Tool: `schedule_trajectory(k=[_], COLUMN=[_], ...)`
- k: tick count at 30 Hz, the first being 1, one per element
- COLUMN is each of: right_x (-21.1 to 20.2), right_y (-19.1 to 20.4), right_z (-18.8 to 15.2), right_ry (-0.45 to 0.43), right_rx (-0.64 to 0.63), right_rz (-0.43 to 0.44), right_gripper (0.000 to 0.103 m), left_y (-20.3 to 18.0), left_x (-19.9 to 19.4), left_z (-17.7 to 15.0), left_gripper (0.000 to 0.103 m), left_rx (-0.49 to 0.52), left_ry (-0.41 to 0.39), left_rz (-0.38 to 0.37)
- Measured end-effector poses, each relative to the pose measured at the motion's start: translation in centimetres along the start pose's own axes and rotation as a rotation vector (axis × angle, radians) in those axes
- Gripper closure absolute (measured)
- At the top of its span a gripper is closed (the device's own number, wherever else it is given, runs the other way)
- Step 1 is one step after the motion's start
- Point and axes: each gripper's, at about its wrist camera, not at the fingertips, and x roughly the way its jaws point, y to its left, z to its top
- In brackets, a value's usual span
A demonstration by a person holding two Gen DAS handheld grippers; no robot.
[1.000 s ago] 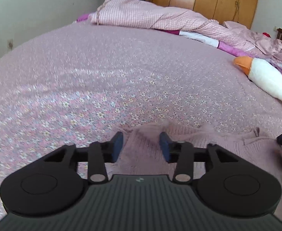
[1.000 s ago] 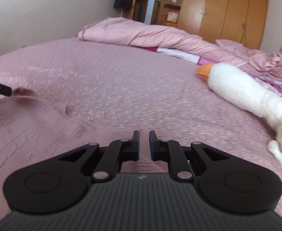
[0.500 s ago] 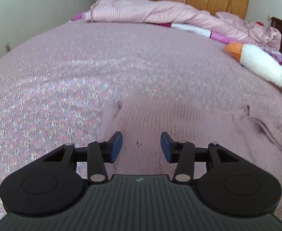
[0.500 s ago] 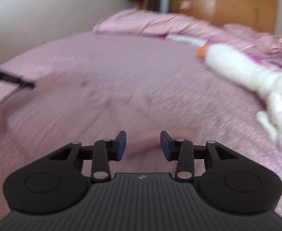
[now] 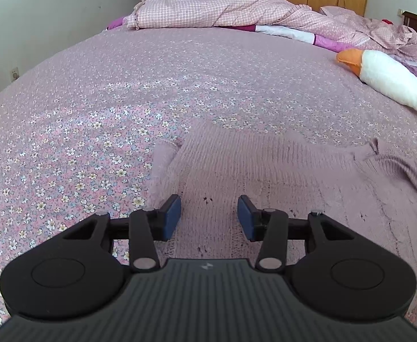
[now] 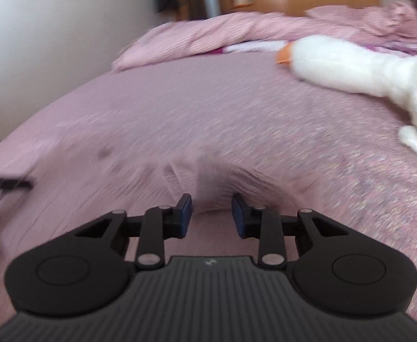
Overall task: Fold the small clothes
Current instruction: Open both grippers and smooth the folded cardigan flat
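No readable writing shows in either view; the only mark is a small pale emblem (image 5: 207, 266) on the ribbed black housing of each tool, too small to make out.

The left claw (image 5: 209, 217) is spread, its blue pads (image 5: 172, 217) apart with nothing between them, hovering over the mauve knitted sweater (image 5: 265, 176). The sweater lies flat on the flowered bedspread (image 5: 94, 108), filling the 12 to 3 o'clock area ahead of the claw, with a ribbed cuff or edge bunched at 3 o'clock. Tiny dark specks dot the knit near the pads.

The right claw (image 6: 211, 214) is also spread and empty. Just beyond its fingertips (image 6: 186, 213) a fold of the sweater (image 6: 208, 176) rises into a soft hump at 12 o'clock; whether the pads touch it cannot be told, since this view is motion-blurred.

Only the left view shows the flower print sharply, a wall socket (image 5: 14, 73) at 10 o'clock and the checked pink quilt (image 5: 208, 11) at 12. Only the right view shows the body of the white plush goose (image 6: 351, 65) stretching to 3 o'clock, and the dark tip of the other tool (image 6: 6, 183) at 9 o'clock. In the left view just the goose's orange beak and neck appear at 2 o'clock.
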Motion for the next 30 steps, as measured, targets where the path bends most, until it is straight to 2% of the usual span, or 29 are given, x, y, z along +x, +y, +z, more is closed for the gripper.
schedule_trajectory(k=[6,9,16,23,25,27,29,30], right_x=[2.6,3.1,0.6,-3.0,-4.1,-5.0,-5.7,-6.1], right_y=[-1.8,-2.6,-3.5,-4.1,-4.2,-4.2,-4.1,-4.1], right_z=[1.4,1.2,0.1,-0.9,-1.2,-1.6,-2.0,-2.3], right_ry=[-0.009,0.014,-0.006,-0.033,-0.044,-0.054,-0.053,-0.05], right_rx=[-0.002,-0.008,0.07,0.156,0.188,0.213,0.228,0.233], right_rz=[-0.21,-0.264,-0.259,-0.215,-0.206,-0.188,-0.164,-0.157], right_gripper=[0.07,0.069,0.069,0.067,0.057,0.052,0.052,0.051], left_y=[-0.1,-0.1,-0.1,-0.6,-0.8,-1.0,-1.2,-1.4], left_x=[0.2,0.3,0.2,-1.0,-1.4,-1.9,-2.6,-3.0], left_z=[0.0,0.0,0.1,0.6,0.7,0.8,0.7,0.6], left_gripper=[0.051,0.051,0.051,0.051,0.051,0.05,0.036,0.034], left_rx=[0.008,0.012,0.01,0.017,0.015,0.016,0.024,0.029], left_ry=[-0.005,-0.007,-0.001,0.047,0.066,0.079,0.078,0.074], left_rz=[0.007,0.011,0.017,0.051,0.057,0.055,0.048,0.047])
